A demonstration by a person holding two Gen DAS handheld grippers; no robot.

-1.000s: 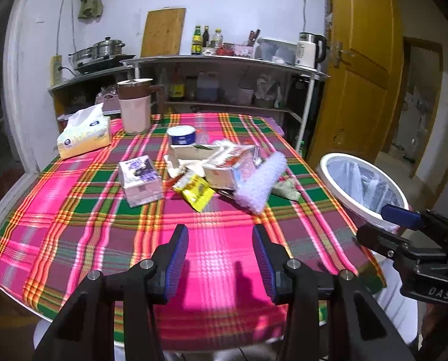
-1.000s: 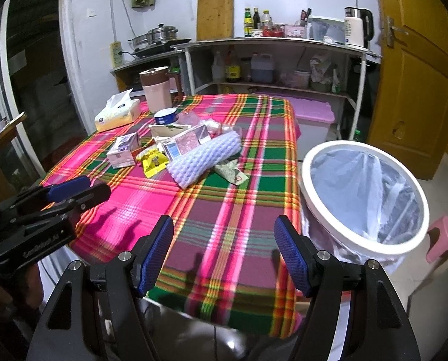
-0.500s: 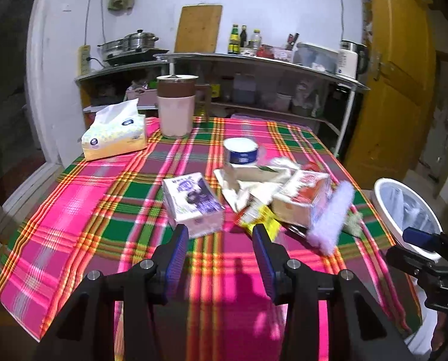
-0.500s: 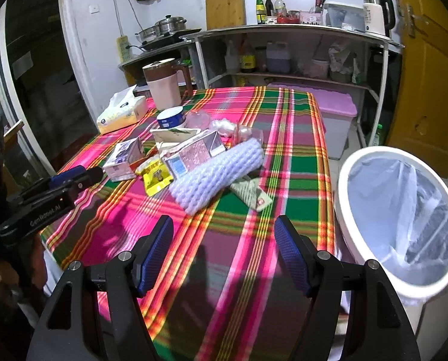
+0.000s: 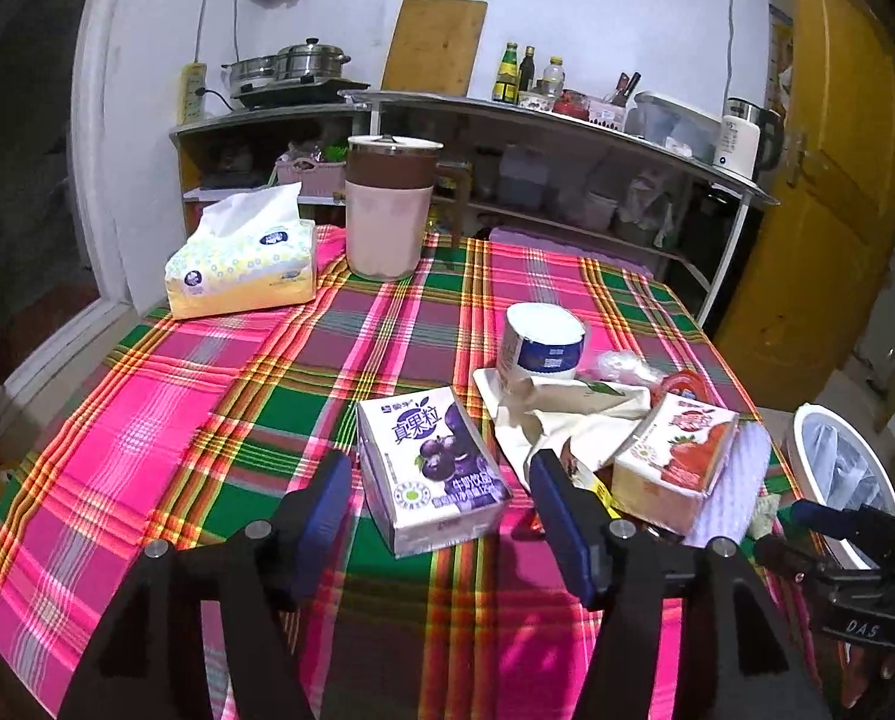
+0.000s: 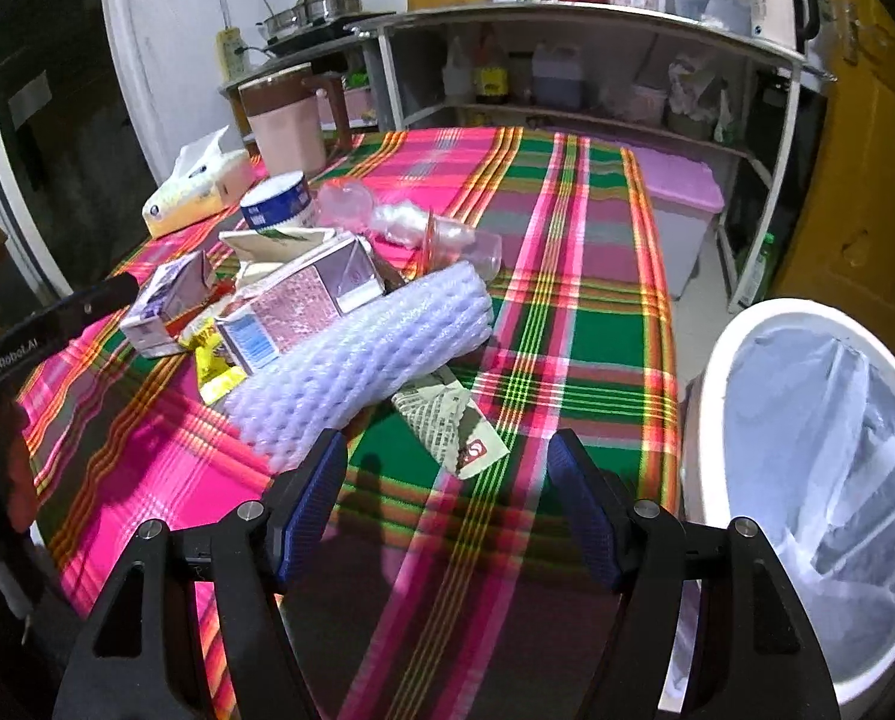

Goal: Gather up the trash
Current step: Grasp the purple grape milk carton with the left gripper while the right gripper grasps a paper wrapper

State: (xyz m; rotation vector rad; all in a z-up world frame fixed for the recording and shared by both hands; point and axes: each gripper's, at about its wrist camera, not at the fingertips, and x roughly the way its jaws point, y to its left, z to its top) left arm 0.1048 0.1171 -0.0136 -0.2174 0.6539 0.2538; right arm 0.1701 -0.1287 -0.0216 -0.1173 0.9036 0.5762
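A heap of trash lies on the plaid table [image 5: 219, 396]. My left gripper [image 5: 441, 510] is open, its jaws either side of a purple blueberry milk carton [image 5: 432, 468], not touching it. Beside it lie a strawberry carton [image 5: 675, 462], a flattened white carton [image 5: 567, 414] and a blue-and-white cup [image 5: 543, 342]. My right gripper [image 6: 447, 504] is open and empty above the table's near edge, just short of a crumpled wrapper [image 6: 453, 426] and a white foam sleeve [image 6: 363, 360]. The white bin [image 6: 807, 480] with a liner stands to its right.
A tissue pack [image 5: 243, 270] and a pink jug [image 5: 390, 204] stand at the table's far side. Shelves [image 6: 567, 60] with bottles and a kettle line the back wall. A yellow door [image 5: 837, 180] is at the right. The left gripper's body [image 6: 39, 342] shows at the right view's left edge.
My left gripper has moved forward and left until the purple carton sits between its open jaws. My right gripper has moved forward over the table toward the foam sleeve and wrapper.
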